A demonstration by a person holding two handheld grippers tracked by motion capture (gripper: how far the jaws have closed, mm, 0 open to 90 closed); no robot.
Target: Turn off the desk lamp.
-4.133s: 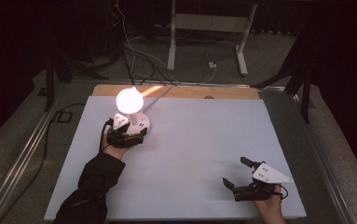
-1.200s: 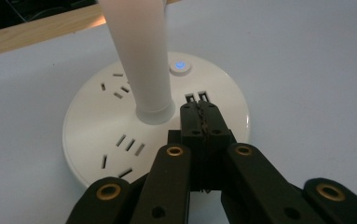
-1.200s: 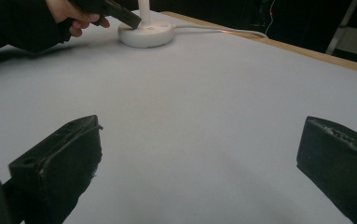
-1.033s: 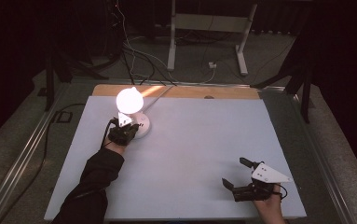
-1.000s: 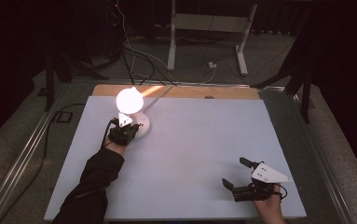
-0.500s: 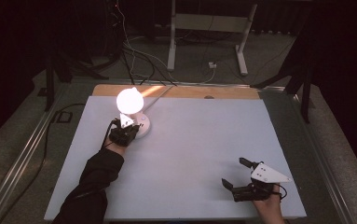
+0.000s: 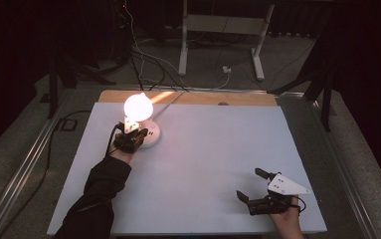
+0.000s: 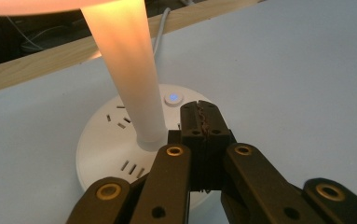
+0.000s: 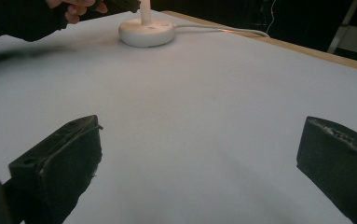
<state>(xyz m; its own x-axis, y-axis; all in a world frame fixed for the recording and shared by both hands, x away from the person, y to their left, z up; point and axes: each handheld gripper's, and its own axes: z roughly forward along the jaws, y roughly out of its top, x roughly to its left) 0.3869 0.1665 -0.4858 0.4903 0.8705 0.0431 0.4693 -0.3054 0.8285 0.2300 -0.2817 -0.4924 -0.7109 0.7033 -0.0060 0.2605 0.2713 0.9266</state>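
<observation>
1. While the lamp is glowing at about 10 o'clock on the desk, the left gripper is hovering over its round white base, jaws pressed fully together with nothing between them.
2. Closed tips are making a single blunt point, which looks suited to pressing; they are sitting just short of the small blue-lit button at 12 o'clock from them, beside the lamp's stem.
3. Whether the tips are touching the base cannot be told.
4. Down at 5 o'clock on the desk, the right gripper is resting with its jaws wide apart and empty, well away from the lamp, probably parked so it is not crossing the working hand.
5. A white cord is running from the base off the desk's far edge, likely keeping it clear of both hands.
</observation>
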